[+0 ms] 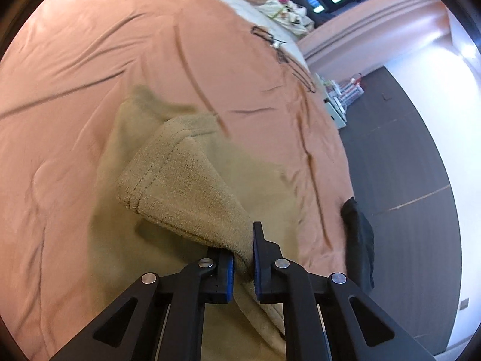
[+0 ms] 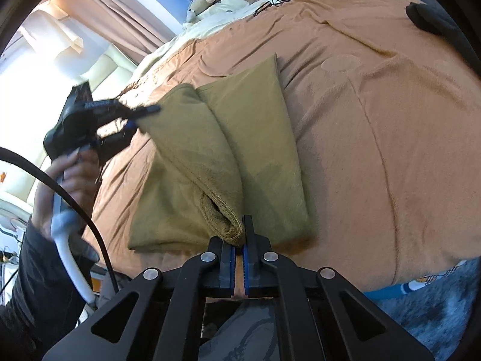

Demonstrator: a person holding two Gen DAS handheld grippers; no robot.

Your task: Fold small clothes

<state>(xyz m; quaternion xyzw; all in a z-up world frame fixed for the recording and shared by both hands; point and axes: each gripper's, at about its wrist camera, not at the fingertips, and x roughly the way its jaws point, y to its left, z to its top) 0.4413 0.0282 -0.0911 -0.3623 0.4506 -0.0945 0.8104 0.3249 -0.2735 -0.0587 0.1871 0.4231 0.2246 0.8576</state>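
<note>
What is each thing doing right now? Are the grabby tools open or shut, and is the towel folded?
Left tool: shut on the olive towel's edge, lifting it.
Right tool: shut on the towel's near corner.
Olive towel: partly folded, one side raised off the bed.
Orange bedspread: spread out, wrinkled.
Black cloth: lying crumpled at the bed's edge.

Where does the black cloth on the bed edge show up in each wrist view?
Left wrist view: black cloth at lower right, on the bed's edge by the dark floor.
Right wrist view: black cloth at upper right, near the rim.
Shared landmark: the olive towel, pinched by both grippers.
</note>
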